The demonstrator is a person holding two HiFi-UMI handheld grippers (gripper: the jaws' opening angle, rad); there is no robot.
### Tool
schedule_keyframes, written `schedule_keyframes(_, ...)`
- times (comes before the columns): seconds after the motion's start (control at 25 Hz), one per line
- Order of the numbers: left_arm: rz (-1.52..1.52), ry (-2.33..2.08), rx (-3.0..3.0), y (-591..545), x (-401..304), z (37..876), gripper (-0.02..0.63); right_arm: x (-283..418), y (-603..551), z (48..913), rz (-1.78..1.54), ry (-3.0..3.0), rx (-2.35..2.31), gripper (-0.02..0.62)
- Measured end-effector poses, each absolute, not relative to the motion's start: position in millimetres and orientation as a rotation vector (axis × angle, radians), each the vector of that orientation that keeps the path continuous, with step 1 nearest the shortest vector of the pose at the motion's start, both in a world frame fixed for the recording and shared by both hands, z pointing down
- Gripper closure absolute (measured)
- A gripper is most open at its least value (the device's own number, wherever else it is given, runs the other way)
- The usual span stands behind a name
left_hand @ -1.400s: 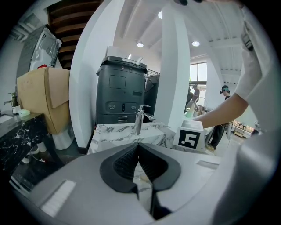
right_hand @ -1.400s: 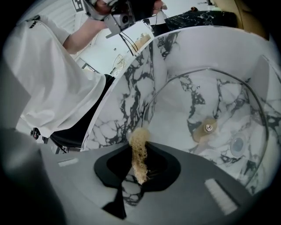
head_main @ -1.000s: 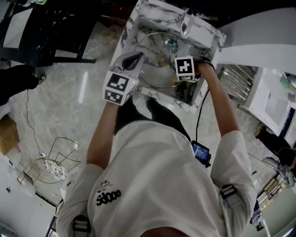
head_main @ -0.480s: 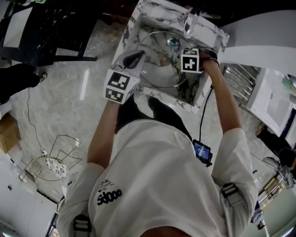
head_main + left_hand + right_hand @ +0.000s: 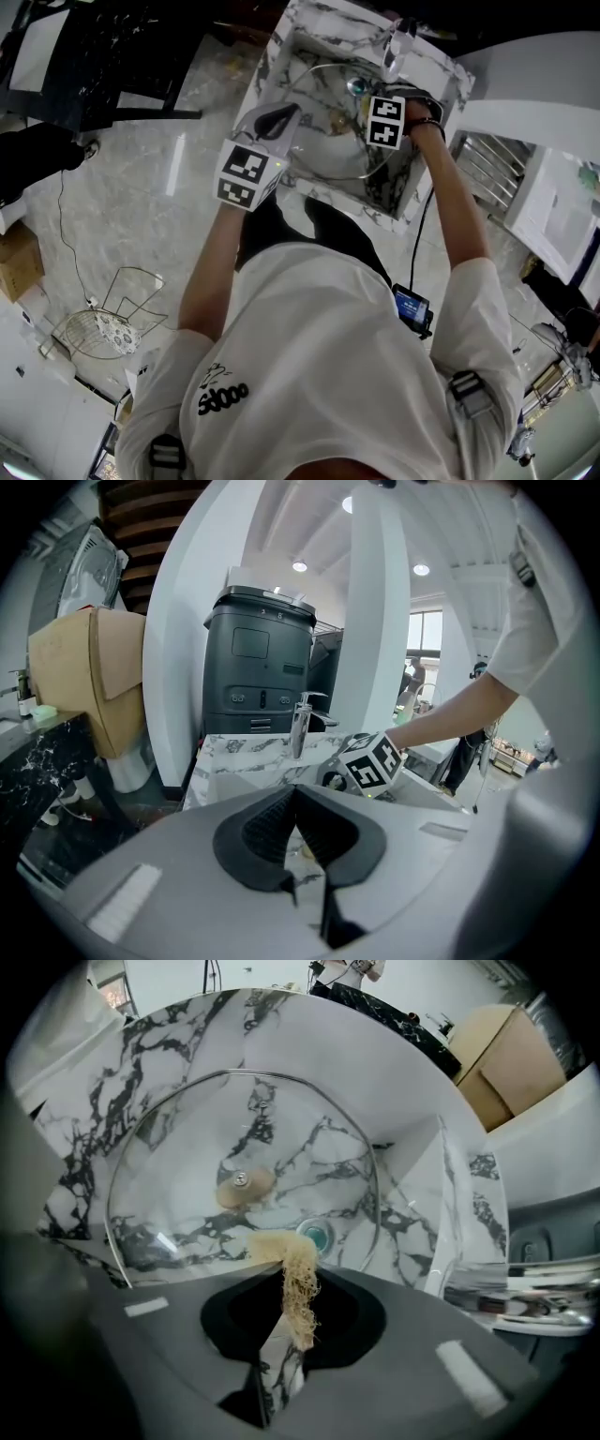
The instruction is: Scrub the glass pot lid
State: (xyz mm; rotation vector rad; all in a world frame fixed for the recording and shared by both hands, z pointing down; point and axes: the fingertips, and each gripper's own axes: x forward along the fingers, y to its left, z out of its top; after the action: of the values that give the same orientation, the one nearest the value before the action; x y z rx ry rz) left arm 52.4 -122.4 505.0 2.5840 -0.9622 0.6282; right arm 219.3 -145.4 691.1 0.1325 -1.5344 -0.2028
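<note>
Right gripper (with scrubber) toward lid

- The left tool is held out in front of the body on a bare left forearm, which is stretched forward and nearly straight.
- Its jaws are brought together at the tips, as seen in the left gripper view.
- The right tool is held further forward, with its marker cube turned up and the right forearm extended.
- A dark band is worn at the right wrist.
- The right tool's jaws are closed on a tuft of pale fibrous scrubber.
</note>
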Motion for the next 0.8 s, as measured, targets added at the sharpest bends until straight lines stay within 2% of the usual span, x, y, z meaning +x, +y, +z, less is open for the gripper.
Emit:
schedule_keyframes(0.28, 0.638, -0.963, 2.565, -126, 46, 505, 0.595, 207, -185, 686, -0.338, -1.532, 0.333, 0.545)
schedule_keyframes(0.8, 0.635, -0.992, 2.533, -130, 32, 508, 0.595, 161, -216, 682, -0.336, -1.580, 0.517, 0.545)
